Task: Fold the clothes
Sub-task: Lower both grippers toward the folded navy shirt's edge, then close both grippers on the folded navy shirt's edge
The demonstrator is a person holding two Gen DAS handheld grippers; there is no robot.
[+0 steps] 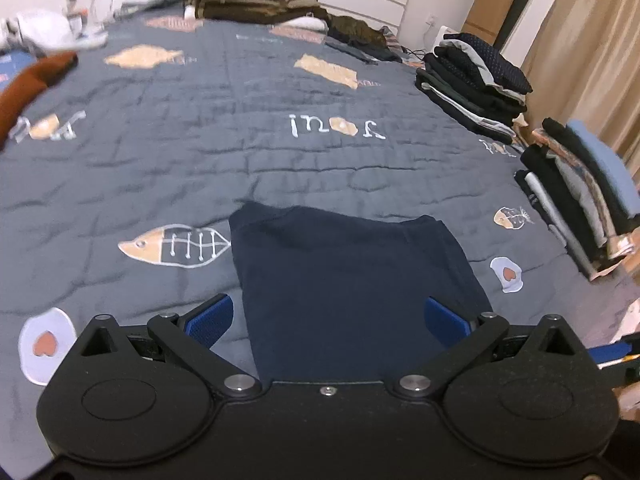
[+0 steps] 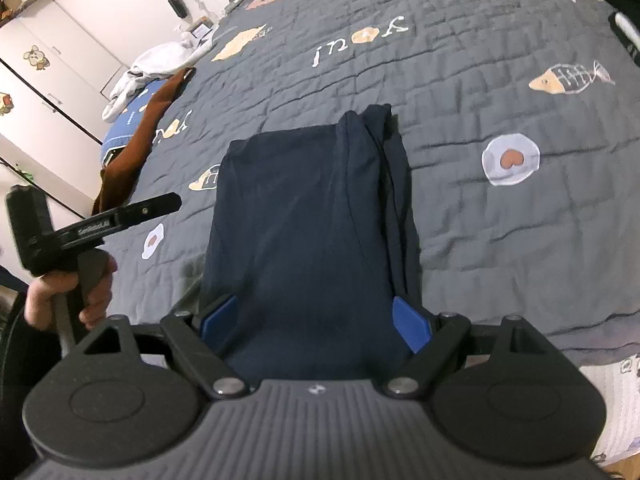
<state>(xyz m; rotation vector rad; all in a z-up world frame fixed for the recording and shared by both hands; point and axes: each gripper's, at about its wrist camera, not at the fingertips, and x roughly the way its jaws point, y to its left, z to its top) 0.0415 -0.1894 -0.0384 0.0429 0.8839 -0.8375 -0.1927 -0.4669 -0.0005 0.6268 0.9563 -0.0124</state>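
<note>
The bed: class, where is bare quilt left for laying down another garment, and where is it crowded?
Free: the grey quilt beyond the folded navy garment, up to the khaki pile. Crowded: the right edge, with two folded stacks, and the left edge with brown and white clothes.

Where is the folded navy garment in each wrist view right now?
Left wrist: navy garment lies low centre, reaching back between the open blue fingers.
Right wrist: navy garment fills the centre, running up from between the open fingers.
Shared landmark: the white lettering on the grey quilt, beyond the garment.
</note>
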